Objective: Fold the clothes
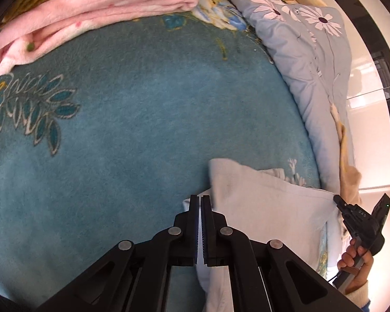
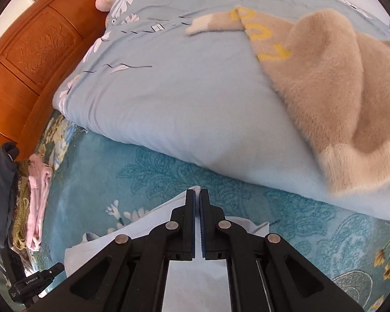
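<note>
A pale, whitish-blue garment (image 1: 267,208) lies on the teal floral bedspread (image 1: 130,119). My left gripper (image 1: 200,200) is shut on its left edge, and cloth shows between the pads. In that same view the right gripper (image 1: 336,199) pinches the garment's far right corner, held by a hand (image 1: 356,260). From the right wrist view, my right gripper (image 2: 197,193) is shut on the garment (image 2: 184,280), and a tip of cloth pokes out above the fingers. The left gripper (image 2: 39,278) shows at the bottom left.
Folded pink cloth (image 1: 91,18) lies at the bedspread's far side. A grey-blue daisy quilt (image 2: 182,91) is bunched along the bed with a beige fuzzy sweater (image 2: 325,91) on it. A stack of folded clothes (image 2: 20,202) sits near the wooden headboard (image 2: 26,59).
</note>
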Available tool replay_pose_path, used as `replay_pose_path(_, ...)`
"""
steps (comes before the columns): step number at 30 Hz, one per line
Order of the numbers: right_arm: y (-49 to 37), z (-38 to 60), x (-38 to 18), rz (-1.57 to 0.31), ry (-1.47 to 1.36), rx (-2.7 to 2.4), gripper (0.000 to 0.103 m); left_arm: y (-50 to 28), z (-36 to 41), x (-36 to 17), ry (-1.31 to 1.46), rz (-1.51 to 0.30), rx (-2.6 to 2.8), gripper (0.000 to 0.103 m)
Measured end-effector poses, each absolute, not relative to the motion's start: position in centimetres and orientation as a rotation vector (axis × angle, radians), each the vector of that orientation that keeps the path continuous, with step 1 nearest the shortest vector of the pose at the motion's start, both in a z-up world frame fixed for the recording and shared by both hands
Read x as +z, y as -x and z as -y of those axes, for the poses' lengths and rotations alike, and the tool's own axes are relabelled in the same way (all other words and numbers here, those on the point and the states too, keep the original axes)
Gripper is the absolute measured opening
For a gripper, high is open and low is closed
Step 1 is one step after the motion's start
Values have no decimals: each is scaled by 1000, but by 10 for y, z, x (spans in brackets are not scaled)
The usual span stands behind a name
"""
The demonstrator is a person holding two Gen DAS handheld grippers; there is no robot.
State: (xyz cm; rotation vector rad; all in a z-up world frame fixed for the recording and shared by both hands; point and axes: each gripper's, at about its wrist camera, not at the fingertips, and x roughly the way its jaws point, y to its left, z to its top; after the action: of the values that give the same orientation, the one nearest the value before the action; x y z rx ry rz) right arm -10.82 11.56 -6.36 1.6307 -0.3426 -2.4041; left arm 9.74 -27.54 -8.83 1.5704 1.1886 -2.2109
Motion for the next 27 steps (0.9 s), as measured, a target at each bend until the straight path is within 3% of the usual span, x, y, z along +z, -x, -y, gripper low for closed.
replay_pose_path(2, 104, -119, -65, 338, -1647, -2419, 4, -108, 275, -84, -1557, -1176, -2203, 3)
replay_pose_path(4, 98, -126, -63, 344, -1655, -2440, 23, -116, 269, -75, -1540, -1150, -2215, 3)
replay_pose_path(6, 85, -143, -56, 394, -1642, -2470, 34, -121, 253, -62, -1529, -1169, -2275, 3)
replay_pose_path(11, 24, -201, -62, 633, -1700, -2469, 38, -113, 155, -53, -1790, -1227, -2460, 4)
replay_pose_path(17, -67, -264, -99, 1080, -1826, -2375, 40, -111, 52, -92, -2182, -1069, -2466, 4)
replay_pose_path(21, -93, -274, -111, 1249, -1805, -2305, 40, -120, 35, -114, -2294, -926, -2454, 4)
replay_pose_path(24, -94, -266, -113, 1274, -1790, -2284, 41, -119, 44, -113, -2305, -1039, -2429, 4)
replay_pose_path(27, -92, -257, -115, 1278, -1792, -2306, 41, -119, 53, -111, -2286, -1043, -2419, 5)
